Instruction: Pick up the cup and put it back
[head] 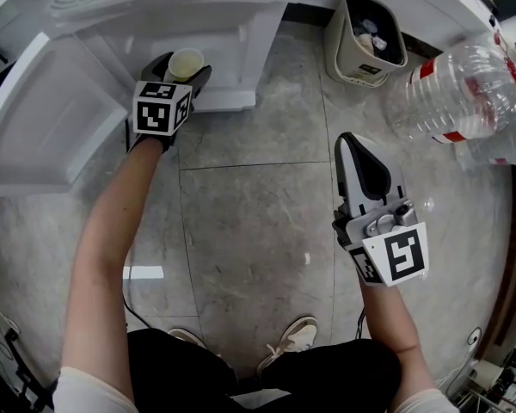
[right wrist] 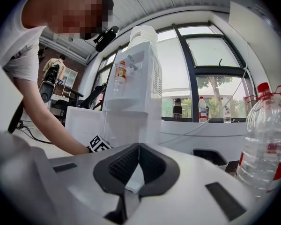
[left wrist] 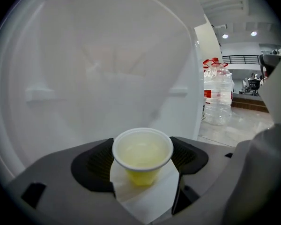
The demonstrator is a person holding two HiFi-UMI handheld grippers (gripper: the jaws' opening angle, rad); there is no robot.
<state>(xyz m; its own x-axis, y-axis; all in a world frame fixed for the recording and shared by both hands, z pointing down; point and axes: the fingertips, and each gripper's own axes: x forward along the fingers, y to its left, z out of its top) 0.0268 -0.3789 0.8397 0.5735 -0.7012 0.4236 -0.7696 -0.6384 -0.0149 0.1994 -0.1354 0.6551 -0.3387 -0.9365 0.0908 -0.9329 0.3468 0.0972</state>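
A small yellow cup with a white rim stands upright between the jaws of my left gripper, which is shut on it. In the left gripper view the cup sits between the black pads, with the white inner wall of the water dispenser close behind it. The cup looks empty. My right gripper hangs over the floor at the right, shut with nothing in it; its closed pads show in the right gripper view.
The white water dispenser stands ahead with its lower door swung open to the left. A beige waste bin holds rubbish at the back. Large clear water bottles lie at the right. My feet stand on grey tiles.
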